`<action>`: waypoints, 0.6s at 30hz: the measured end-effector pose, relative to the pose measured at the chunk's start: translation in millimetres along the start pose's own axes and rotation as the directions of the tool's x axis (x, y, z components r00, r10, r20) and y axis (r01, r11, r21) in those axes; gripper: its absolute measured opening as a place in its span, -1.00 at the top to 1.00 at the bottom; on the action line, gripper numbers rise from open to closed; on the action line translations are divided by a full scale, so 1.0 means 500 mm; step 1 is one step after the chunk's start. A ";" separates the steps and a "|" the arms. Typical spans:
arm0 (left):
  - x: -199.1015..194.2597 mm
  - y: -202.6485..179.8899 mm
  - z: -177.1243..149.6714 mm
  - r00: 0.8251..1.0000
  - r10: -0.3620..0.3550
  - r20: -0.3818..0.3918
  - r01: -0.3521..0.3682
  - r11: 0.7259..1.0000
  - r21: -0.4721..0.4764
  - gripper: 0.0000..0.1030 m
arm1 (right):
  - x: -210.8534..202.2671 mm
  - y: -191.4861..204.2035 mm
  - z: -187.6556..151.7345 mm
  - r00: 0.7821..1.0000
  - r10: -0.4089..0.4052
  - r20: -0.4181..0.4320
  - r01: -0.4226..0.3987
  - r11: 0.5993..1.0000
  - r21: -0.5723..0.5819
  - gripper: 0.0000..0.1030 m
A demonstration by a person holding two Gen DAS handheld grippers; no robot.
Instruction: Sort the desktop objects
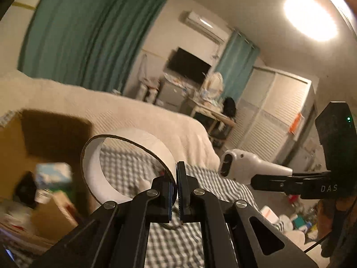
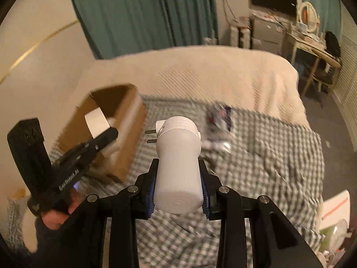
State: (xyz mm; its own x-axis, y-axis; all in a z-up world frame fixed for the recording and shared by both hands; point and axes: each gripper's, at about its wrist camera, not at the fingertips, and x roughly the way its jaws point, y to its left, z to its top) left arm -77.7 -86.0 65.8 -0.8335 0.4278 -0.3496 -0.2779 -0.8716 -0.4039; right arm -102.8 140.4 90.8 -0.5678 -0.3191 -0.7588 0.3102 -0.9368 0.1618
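- Teal curtains (image 2: 142,15) hang across the back wall.
- A cream blanket (image 2: 200,71) covers the far half of the bed, and a grey checked sheet (image 2: 267,167) the near half.
- There's a black TV (image 1: 188,63) on the wall over grey drawers (image 2: 266,33).
- An air conditioner (image 1: 202,24) sits high, with the ceiling light (image 1: 310,17) glaring.
- White louvred wardrobe doors (image 1: 270,111) stand on the right.

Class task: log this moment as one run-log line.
left tool: shut on tape roll | right tool: shut on white plug-in device | cardboard box: open on bed
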 end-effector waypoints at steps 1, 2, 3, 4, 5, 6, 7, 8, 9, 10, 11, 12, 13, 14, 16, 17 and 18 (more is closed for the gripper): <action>-0.010 0.009 0.007 1.000 0.015 0.013 -0.015 1.000 -0.004 0.93 | 0.005 0.023 0.016 1.000 0.026 0.006 -0.026 1.000 -0.011 0.40; -0.025 0.026 0.018 0.999 0.043 0.032 -0.043 0.999 -0.012 0.93 | 0.007 0.041 0.028 0.999 0.041 0.011 -0.041 0.999 -0.018 0.40; -0.037 0.041 0.025 0.996 0.070 0.047 -0.069 0.997 -0.019 0.93 | 0.014 0.061 0.040 0.998 0.059 0.017 -0.058 0.998 -0.030 0.40; -0.044 0.051 0.031 0.995 0.087 0.052 -0.086 0.996 -0.023 0.93 | 0.028 0.088 0.055 0.997 0.083 0.009 -0.082 0.995 -0.049 0.40; -0.051 0.068 0.036 0.992 0.112 0.061 -0.111 0.993 -0.027 0.93 | 0.036 0.108 0.064 0.995 0.096 0.009 -0.096 0.994 -0.062 0.40; -0.057 0.086 0.040 0.987 0.144 0.070 -0.142 0.989 -0.033 0.93 | 0.052 0.135 0.077 0.993 0.115 0.002 -0.114 0.990 -0.082 0.40; -0.058 0.105 0.042 0.982 0.174 0.069 -0.172 0.985 -0.035 0.93 | 0.069 0.160 0.089 0.991 0.133 -0.009 -0.134 0.986 -0.100 0.41; -0.055 0.123 0.042 0.977 0.201 0.067 -0.199 0.979 -0.042 0.93 | 0.083 0.178 0.096 0.989 0.150 -0.015 -0.150 0.982 -0.110 0.45; -0.057 0.135 0.041 0.973 0.220 0.066 -0.217 0.975 -0.051 0.93 | 0.104 0.201 0.108 0.986 0.168 -0.019 -0.170 0.978 -0.118 0.66; -0.055 0.155 0.038 0.970 0.236 0.059 -0.232 0.971 -0.063 0.93 | 0.118 0.216 0.115 0.983 0.185 -0.020 -0.186 0.975 -0.119 0.79; -0.049 0.181 0.033 0.966 0.253 0.047 -0.249 0.965 -0.085 0.93 | 0.143 0.236 0.126 0.978 0.209 -0.025 -0.210 0.970 -0.119 0.83; -0.043 0.199 0.027 0.962 0.270 0.034 -0.265 0.959 -0.100 0.93 | 0.175 0.255 0.135 0.975 0.217 -0.036 -0.220 0.968 -0.119 0.83; -0.033 0.215 0.021 0.959 0.284 0.018 -0.281 0.953 -0.111 0.93 | 0.206 0.265 0.139 0.975 0.216 -0.053 -0.221 0.968 -0.119 0.83; -0.024 0.230 0.012 0.954 0.298 0.001 -0.296 0.948 -0.118 0.93 | 0.239 0.282 0.139 0.975 0.209 -0.071 -0.217 0.969 -0.122 0.83; -0.025 0.255 -0.009 0.950 0.312 -0.036 -0.314 0.942 -0.117 0.93 | 0.296 0.306 0.136 0.977 0.192 -0.096 -0.205 0.969 -0.139 0.83; -0.016 0.261 -0.016 0.945 0.322 -0.059 -0.327 0.939 -0.110 0.93 | 0.310 0.311 0.134 0.978 0.190 -0.086 -0.201 0.969 -0.141 0.83; -0.005 0.265 -0.021 0.937 0.342 -0.077 -0.348 0.932 -0.102 0.88 | 0.318 0.309 0.131 0.975 0.206 -0.083 -0.215 0.968 -0.132 0.83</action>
State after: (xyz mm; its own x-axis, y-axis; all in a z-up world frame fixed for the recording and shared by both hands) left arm -107.3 -200.1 4.3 -0.8390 0.1214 -0.5304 0.0800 -0.9367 -0.3408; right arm -195.1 -64.3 36.2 -0.4263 -0.4919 -0.7591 0.5228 -0.8188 0.2370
